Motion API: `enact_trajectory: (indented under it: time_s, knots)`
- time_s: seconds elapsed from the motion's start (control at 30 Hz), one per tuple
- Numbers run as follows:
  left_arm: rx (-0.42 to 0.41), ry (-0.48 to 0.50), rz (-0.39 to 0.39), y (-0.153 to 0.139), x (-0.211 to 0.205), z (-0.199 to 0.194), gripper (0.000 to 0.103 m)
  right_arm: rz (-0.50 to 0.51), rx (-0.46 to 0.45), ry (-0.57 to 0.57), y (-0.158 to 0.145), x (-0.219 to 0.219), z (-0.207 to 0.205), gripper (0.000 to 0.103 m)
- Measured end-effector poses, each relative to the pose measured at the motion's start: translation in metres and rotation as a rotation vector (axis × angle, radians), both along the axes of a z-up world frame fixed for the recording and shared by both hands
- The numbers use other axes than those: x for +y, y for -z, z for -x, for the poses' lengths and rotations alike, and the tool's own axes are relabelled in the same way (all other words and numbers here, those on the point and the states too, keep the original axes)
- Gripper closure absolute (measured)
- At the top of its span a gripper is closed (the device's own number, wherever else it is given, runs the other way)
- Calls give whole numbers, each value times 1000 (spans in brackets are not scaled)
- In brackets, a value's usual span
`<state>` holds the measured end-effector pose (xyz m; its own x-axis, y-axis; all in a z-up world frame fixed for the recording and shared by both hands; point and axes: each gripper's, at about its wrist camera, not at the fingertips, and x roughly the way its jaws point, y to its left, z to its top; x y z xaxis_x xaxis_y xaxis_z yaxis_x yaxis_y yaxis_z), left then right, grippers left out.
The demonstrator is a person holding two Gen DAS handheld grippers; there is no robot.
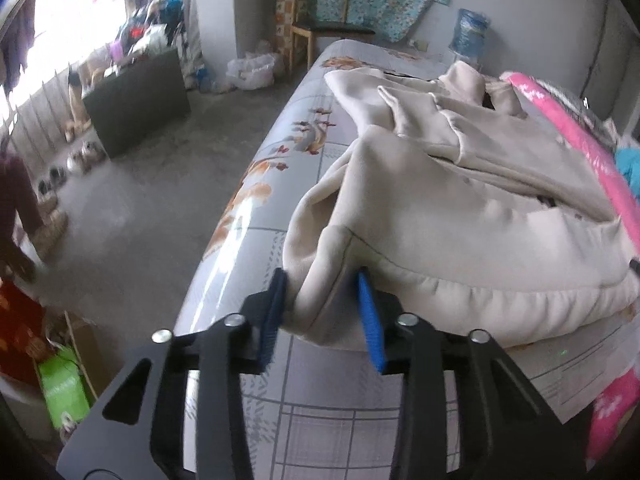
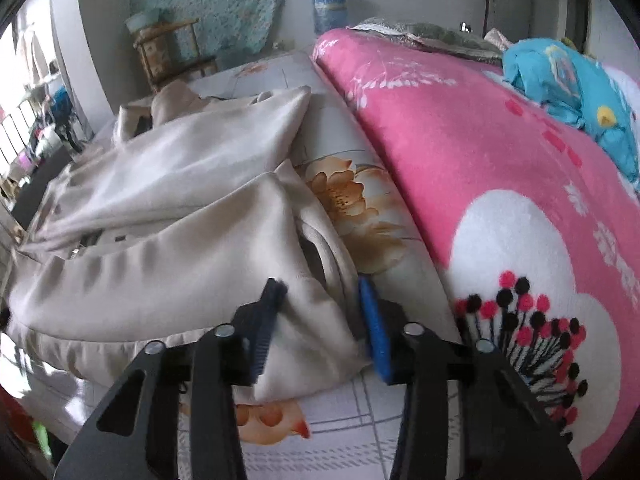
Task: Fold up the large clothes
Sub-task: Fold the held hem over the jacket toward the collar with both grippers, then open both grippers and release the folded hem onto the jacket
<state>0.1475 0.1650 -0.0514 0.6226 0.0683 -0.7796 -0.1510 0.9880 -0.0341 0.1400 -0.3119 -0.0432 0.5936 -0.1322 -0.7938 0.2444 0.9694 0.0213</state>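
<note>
A large beige padded garment [image 1: 460, 208] lies crumpled on a floral bed sheet [image 1: 280, 168], near the bed's left edge. My left gripper [image 1: 322, 280] is shut on a bunched corner of its near hem, and the fabric fills the gap between the blue pads [image 1: 370, 320]. In the right wrist view the same beige garment [image 2: 180, 240] spreads to the left. There my right gripper [image 2: 320, 288] is shut on the other near corner, beside a cuff-like opening. Both gripped corners rest low on the sheet.
A thick pink flowered blanket [image 2: 460, 140] borders the garment on the right, with a blue cloth [image 2: 568, 92] on top. Off the bed's left edge are the concrete floor, a dark box [image 1: 136, 100], a wooden chair [image 1: 320, 20], shoes [image 1: 52, 184] and a green bag [image 1: 64, 388].
</note>
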Motion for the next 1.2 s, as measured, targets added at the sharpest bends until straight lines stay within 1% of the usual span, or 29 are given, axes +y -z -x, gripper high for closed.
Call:
enact_trajectory:
  time_s: [0.03, 0.07, 0.1, 0.17, 0.23, 0.33, 0.53, 0.6, 0.63, 0.67, 0.7, 0.73, 0.77, 0.8, 0.83, 0.9, 1.0, 1.03, 1.13, 1.2]
  knots:
    - [0, 16, -40, -2, -4, 0, 85, 9, 1, -13, -1, 3, -1, 81]
    - [-1, 36, -74, -4, -8, 1, 89, 10, -3, -17, -3, 6, -1, 84]
    - [-6, 61, -90, -8, -10, 4, 92, 17, -10, -17, -6, 7, 0, 85]
    - [-6, 83, -89, -16, -11, 6, 94, 37, -14, -31, -13, 11, 3, 87]
    - [-18, 101, -70, -26, -7, 11, 95, 39, -25, -42, -22, 12, 9, 87]
    - [-27, 117, -23, -40, -1, 23, 95, 0, -38, -54, -32, 8, 18, 87]
    - [9, 141, 38, -52, 8, 50, 95, -54, -13, -59, -41, -1, 47, 87]
    - [32, 142, 38, -48, 12, 55, 94, -79, 11, -67, -38, -3, 54, 85]
    - [48, 147, 30, -43, 13, 56, 93, -88, 38, -71, -32, -5, 56, 81]
    - [67, 147, 13, -37, 13, 56, 91, -86, 52, -61, -27, -8, 57, 74]
    - [75, 140, -1, -35, 14, 57, 88, -84, 61, -54, -25, -10, 58, 71]
    - [75, 129, -11, -34, 17, 57, 88, -84, 75, -37, -24, -15, 60, 68]
    - [64, 121, -12, -36, 18, 59, 87, -95, 67, -30, -28, -17, 64, 63]
    - [47, 112, -12, -40, 20, 61, 82, -98, 43, -22, -34, -20, 69, 60]
    - [16, 101, -12, -47, 22, 64, 77, -87, 14, -14, -43, -21, 74, 54]
    - [-52, 91, 3, -61, 23, 68, 74, -57, -45, -15, -60, -19, 84, 51]
    - [-100, 136, 50, -70, 10, 66, 73, -54, -81, -79, -71, -1, 87, 50]
    - [-107, 183, 80, -70, -1, 65, 72, -59, -80, -110, -72, 5, 84, 50]
    - [-91, 284, 120, -60, -36, 59, 67, -74, -58, -238, -64, 40, 70, 50]
    - [-58, 340, 141, -49, -58, 53, 67, -74, -27, -305, -52, 65, 58, 50]
